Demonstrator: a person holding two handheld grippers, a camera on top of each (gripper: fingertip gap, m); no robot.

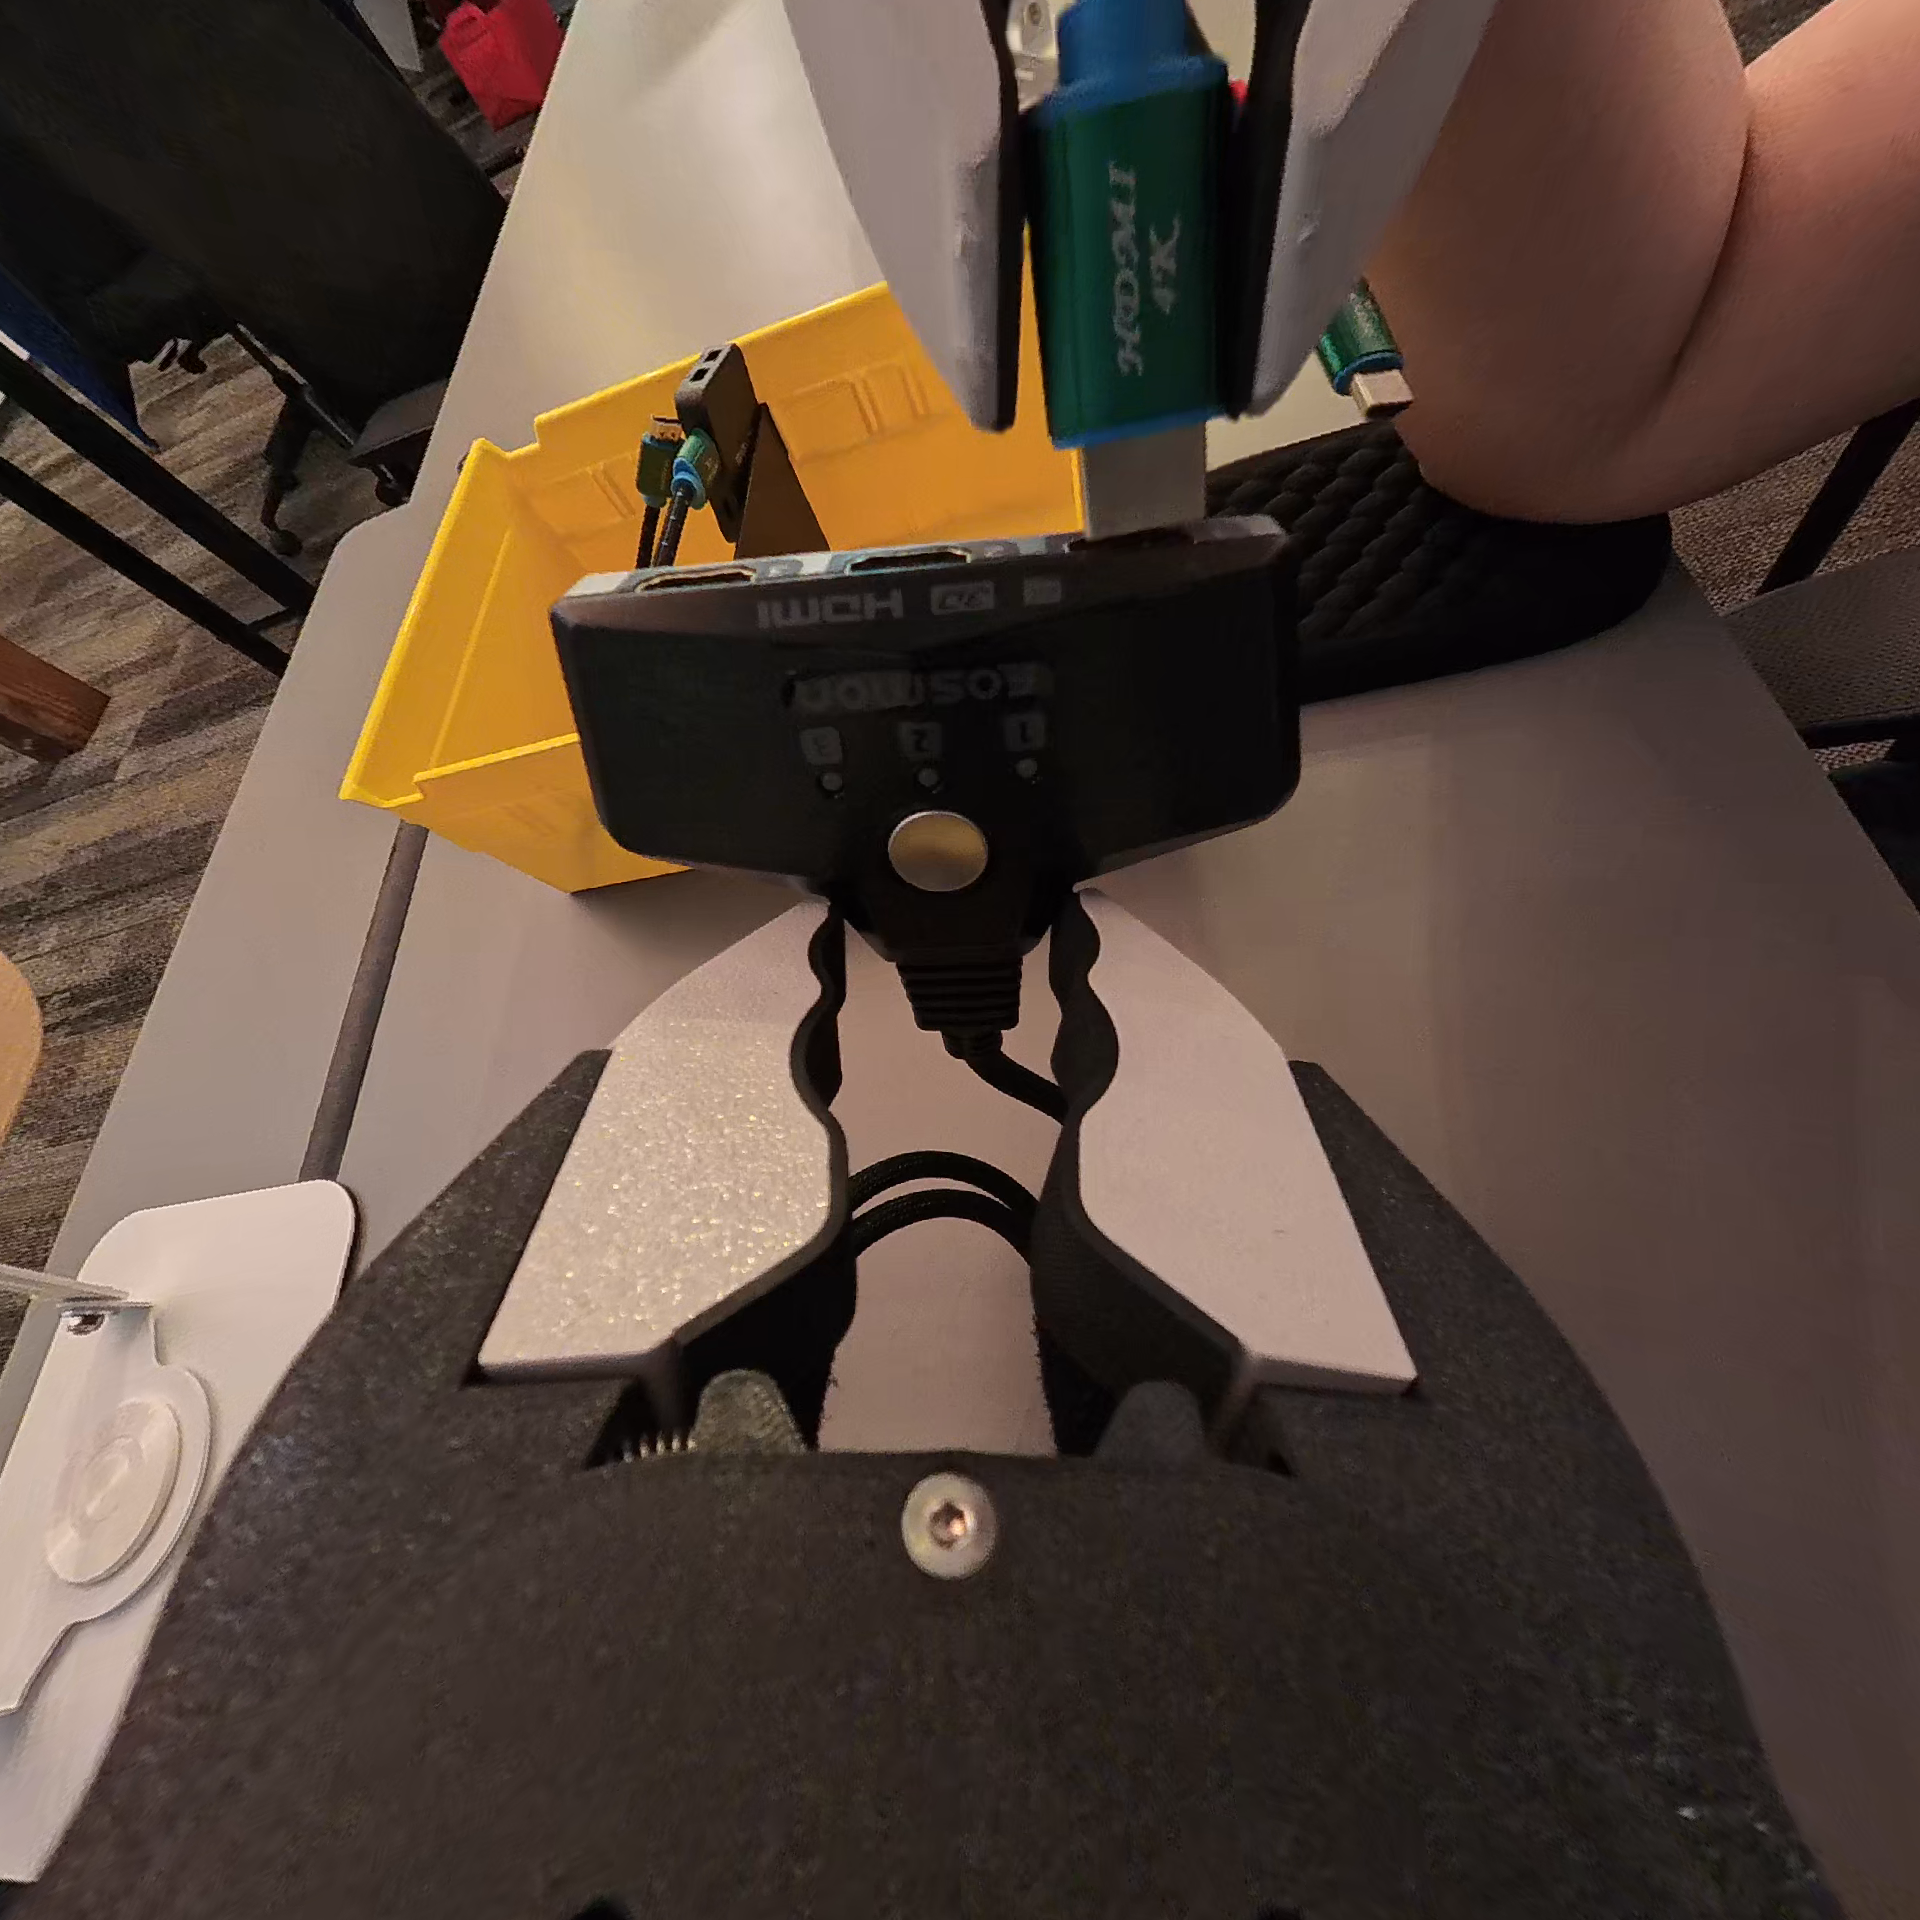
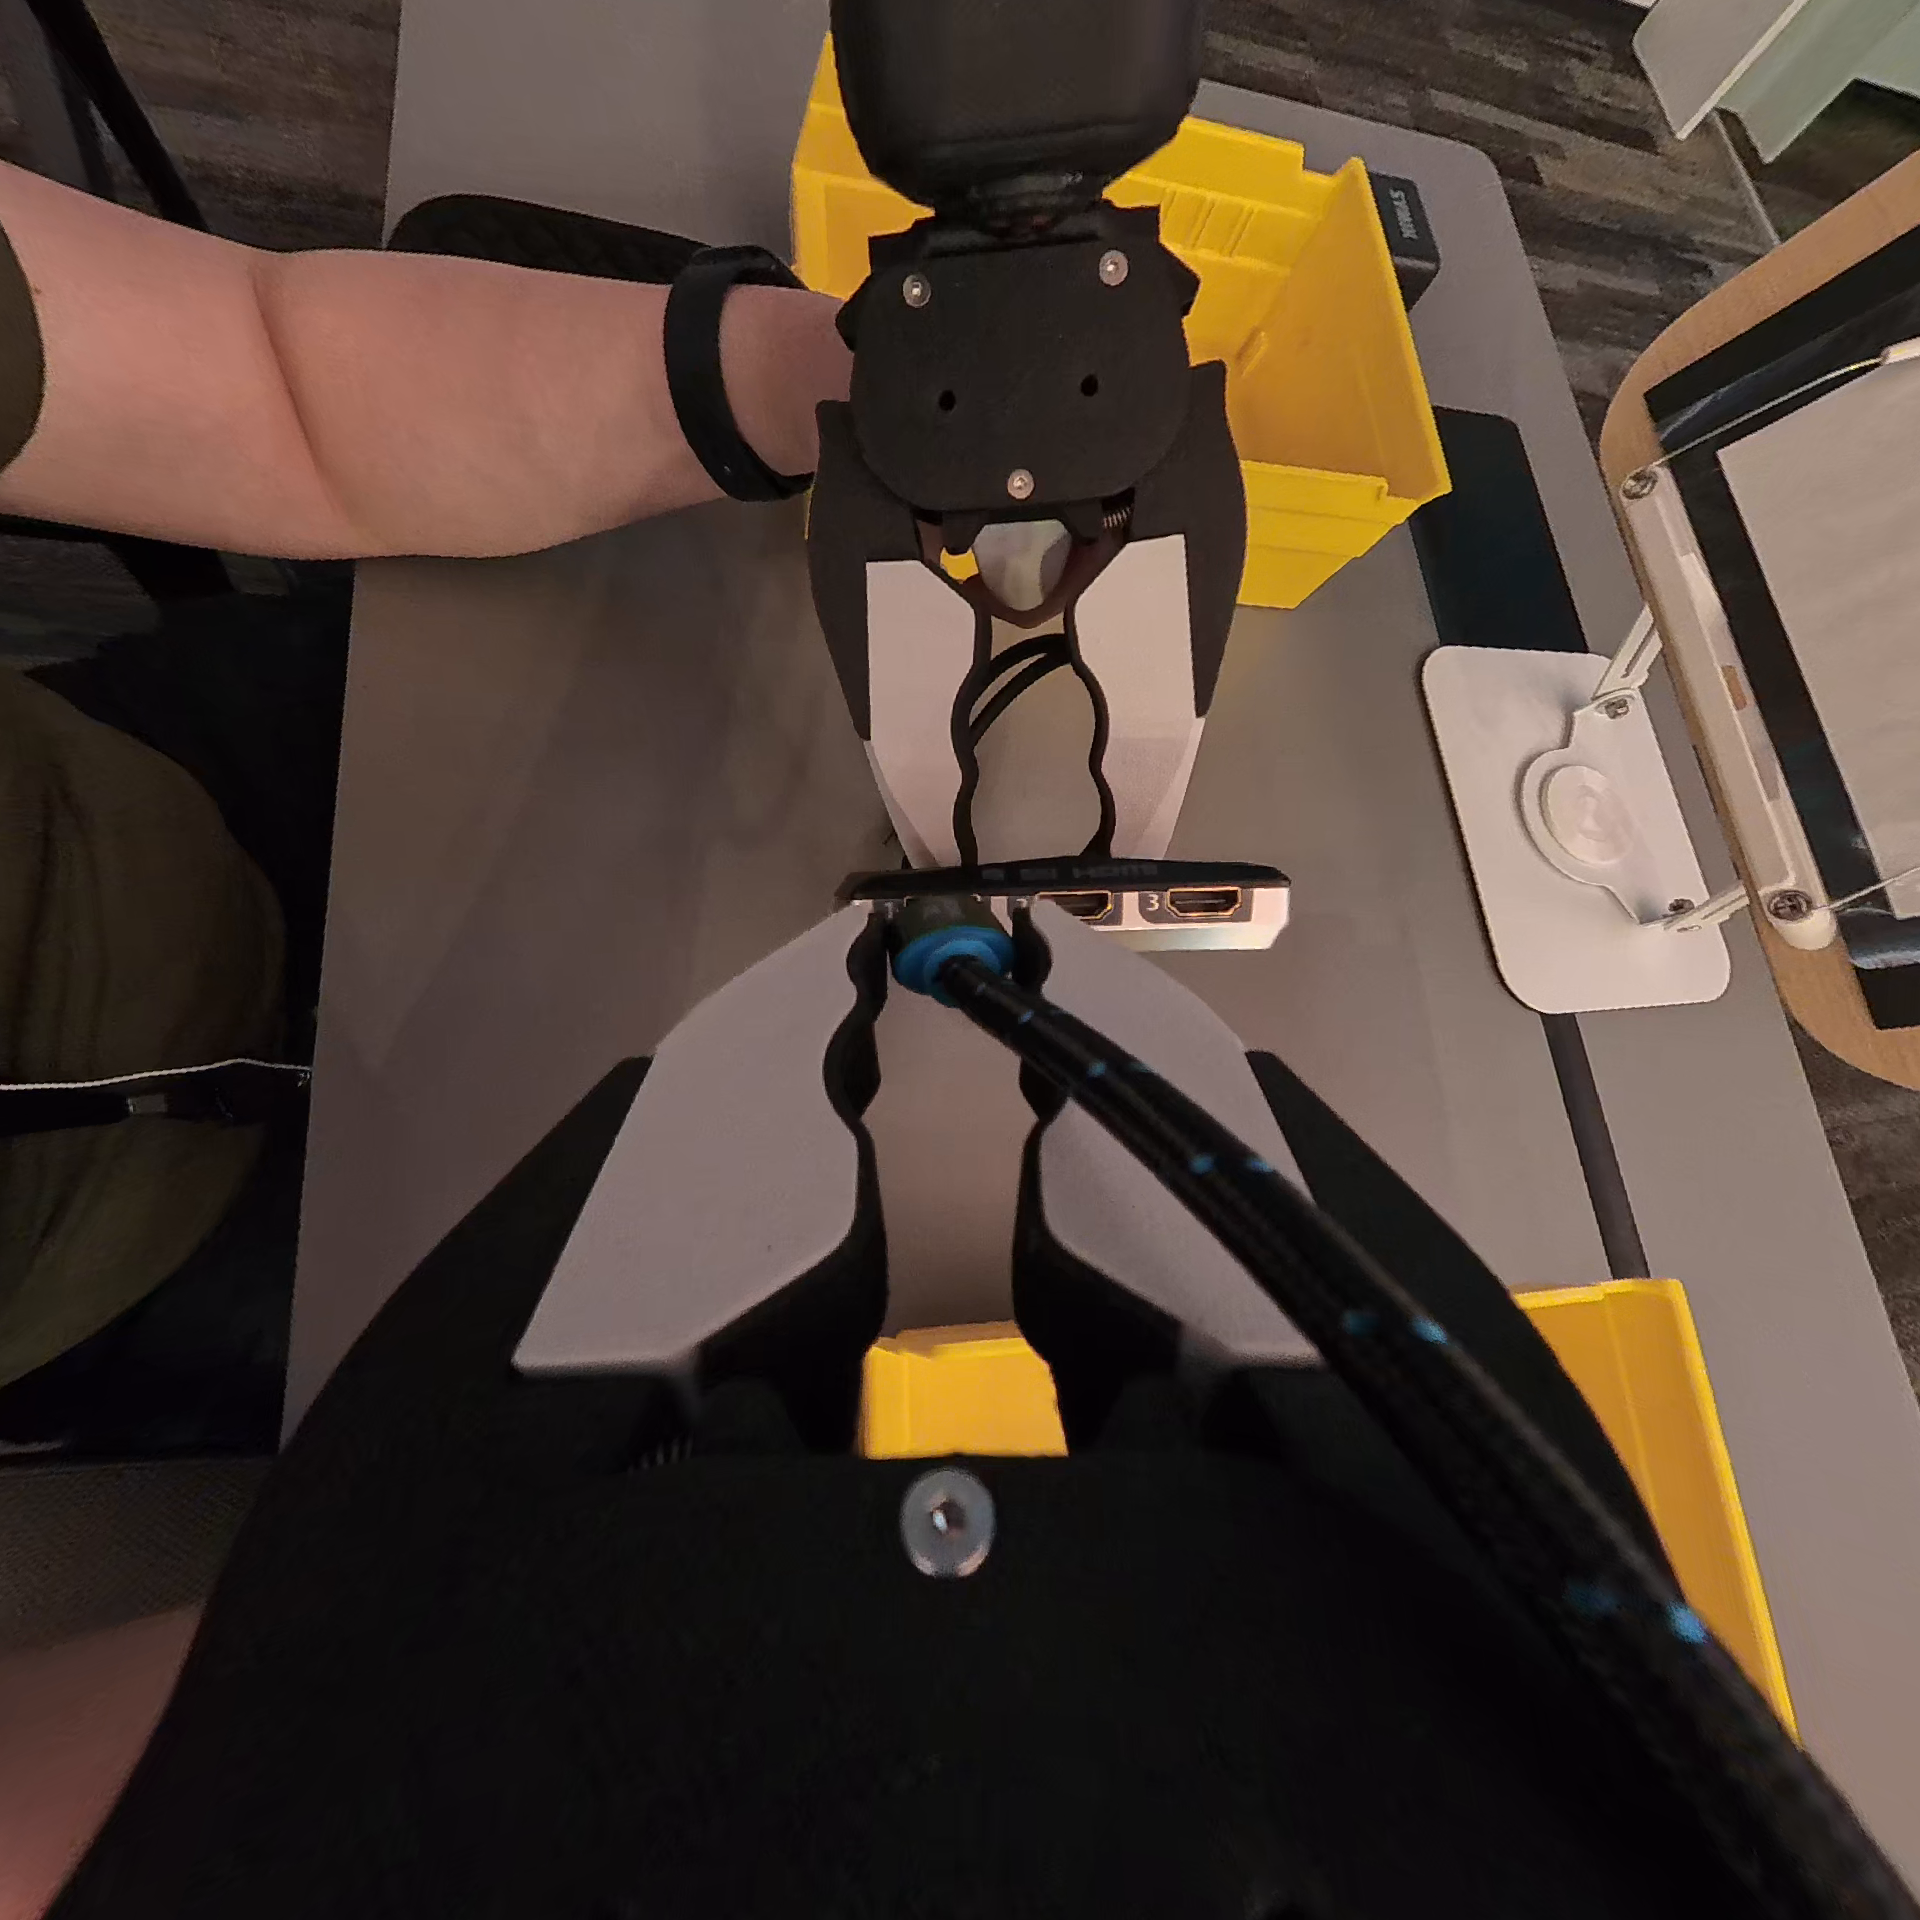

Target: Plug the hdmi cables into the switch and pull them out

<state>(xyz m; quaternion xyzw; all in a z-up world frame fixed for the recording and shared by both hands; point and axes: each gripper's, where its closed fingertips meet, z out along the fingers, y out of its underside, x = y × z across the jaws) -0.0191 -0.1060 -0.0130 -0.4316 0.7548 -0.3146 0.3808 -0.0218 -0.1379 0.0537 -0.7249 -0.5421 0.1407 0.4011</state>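
My left gripper (image 1: 951, 914) is shut on the narrow cable end of the black HDMI switch (image 1: 935, 717) and holds it above the grey table. My right gripper (image 1: 1127, 410) comes in from above, shut on a green HDMI plug (image 1: 1127, 270). The plug's metal tip (image 1: 1143, 488) sits in the mouth of the switch's end port, with most of the tip still showing. Two other ports (image 1: 904, 563) are empty. In the right wrist view my right gripper (image 2: 951, 940) holds the plug (image 2: 940, 920) against the switch (image 2: 1226, 920), and the braided cable (image 2: 1247, 1164) trails back. The left gripper (image 2: 1034, 847) faces it.
A yellow bin (image 1: 499, 644) behind the switch holds another black switch and cable plugs (image 1: 727, 436). A second yellow bin (image 2: 1642, 1455) is near my right gripper. A loose green plug (image 1: 1361, 353) lies by the person's arm (image 1: 1558, 260). A white stand base (image 2: 1569, 831) sits at the table edge. Tip to tip, the grippers are about 8 centimeters apart.
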